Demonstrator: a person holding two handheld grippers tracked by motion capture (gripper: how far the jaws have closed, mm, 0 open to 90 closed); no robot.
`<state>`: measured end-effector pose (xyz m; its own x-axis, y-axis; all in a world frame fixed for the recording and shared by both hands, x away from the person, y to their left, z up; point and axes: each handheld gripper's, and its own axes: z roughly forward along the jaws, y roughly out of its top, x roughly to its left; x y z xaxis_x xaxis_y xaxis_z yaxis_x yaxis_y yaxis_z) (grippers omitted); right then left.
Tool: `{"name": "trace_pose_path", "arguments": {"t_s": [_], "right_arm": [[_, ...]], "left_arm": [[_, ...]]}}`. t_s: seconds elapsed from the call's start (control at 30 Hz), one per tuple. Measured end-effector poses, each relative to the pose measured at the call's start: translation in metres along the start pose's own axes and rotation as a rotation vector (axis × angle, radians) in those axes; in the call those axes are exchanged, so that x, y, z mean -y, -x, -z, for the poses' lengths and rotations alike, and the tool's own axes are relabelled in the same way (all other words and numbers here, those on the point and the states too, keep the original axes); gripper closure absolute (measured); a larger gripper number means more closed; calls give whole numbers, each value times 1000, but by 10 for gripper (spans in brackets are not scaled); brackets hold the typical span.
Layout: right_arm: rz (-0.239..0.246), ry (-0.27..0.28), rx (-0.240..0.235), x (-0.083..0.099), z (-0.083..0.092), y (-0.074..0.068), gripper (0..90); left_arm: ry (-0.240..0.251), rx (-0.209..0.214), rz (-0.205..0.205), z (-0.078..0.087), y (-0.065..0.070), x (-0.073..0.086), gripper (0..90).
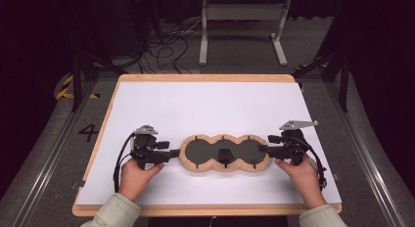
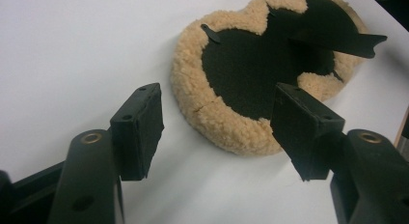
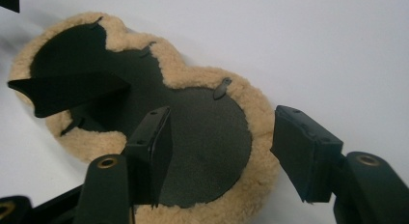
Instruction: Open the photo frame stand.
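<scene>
A three-lobed pad with a tan fleece rim and black inner face lies flat on the white sheet. A black flap stands up from its middle lobe. My left gripper is at the pad's left end, open, and the fleece edge lies just ahead of its jaws with nothing pressed. My right gripper is at the right end, also open. One of its jaws hovers over the black face and the other stands outside the rim, so the fleece edge sits between them untouched.
The white sheet covers a wooden board whose edge shows all round. Beyond the table stand a grey metal frame and loose cables on the floor. Rails run along both sides of the table.
</scene>
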<state>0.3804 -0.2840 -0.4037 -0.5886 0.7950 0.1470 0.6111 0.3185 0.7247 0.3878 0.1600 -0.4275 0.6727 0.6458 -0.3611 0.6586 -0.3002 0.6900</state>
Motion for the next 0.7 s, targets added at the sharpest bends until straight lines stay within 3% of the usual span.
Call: {"name": "trace_pose_path", "arguments": {"t_s": [0.1, 0.33, 0.4, 0.7], "right_arm": [[-12, -17, 0, 2, -5, 2, 374], [-56, -39, -4, 8, -13, 11, 316], [-67, -52, -9, 9, -15, 14, 301], [-91, -102, -30, 13, -24, 17, 253]], "left_arm": [[-13, 18, 13, -6, -1, 1, 322], [-50, 16, 33, -17, -3, 4, 299], [-57, 35, 54, -20, -4, 4, 289], [-86, 79, 61, -31, -5, 4, 245]]}}
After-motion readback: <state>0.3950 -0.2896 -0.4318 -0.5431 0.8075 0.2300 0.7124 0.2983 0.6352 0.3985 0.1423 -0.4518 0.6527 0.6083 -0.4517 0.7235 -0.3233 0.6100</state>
